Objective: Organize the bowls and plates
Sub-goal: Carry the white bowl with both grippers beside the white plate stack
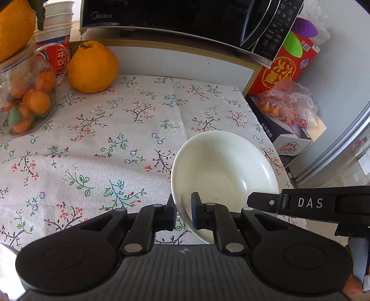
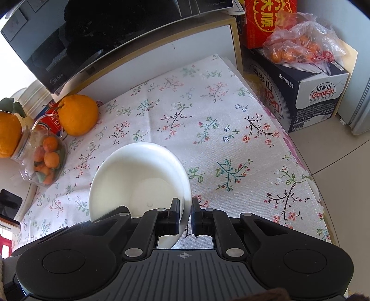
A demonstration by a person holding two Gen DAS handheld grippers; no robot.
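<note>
One white bowl (image 1: 224,166) is over the floral tablecloth (image 1: 104,143), and both grippers grip it. In the left wrist view my left gripper (image 1: 183,206) is shut on the bowl's near left rim, one pad inside and one outside. The right gripper (image 1: 254,200) comes in from the right to the opposite rim. In the right wrist view the same bowl (image 2: 138,176) lies left of centre. My right gripper (image 2: 185,208) is shut on its right rim. The bowl is empty, and the fingers hide its near edge.
A black microwave (image 1: 173,14) stands on a shelf at the back. A large orange (image 1: 92,67), a jar of small oranges (image 1: 27,92) and stacked paper cups (image 1: 57,20) fill the back left. Right of the table are a red box (image 1: 286,67) and a bag of oranges (image 2: 300,37) on a carton (image 2: 312,92).
</note>
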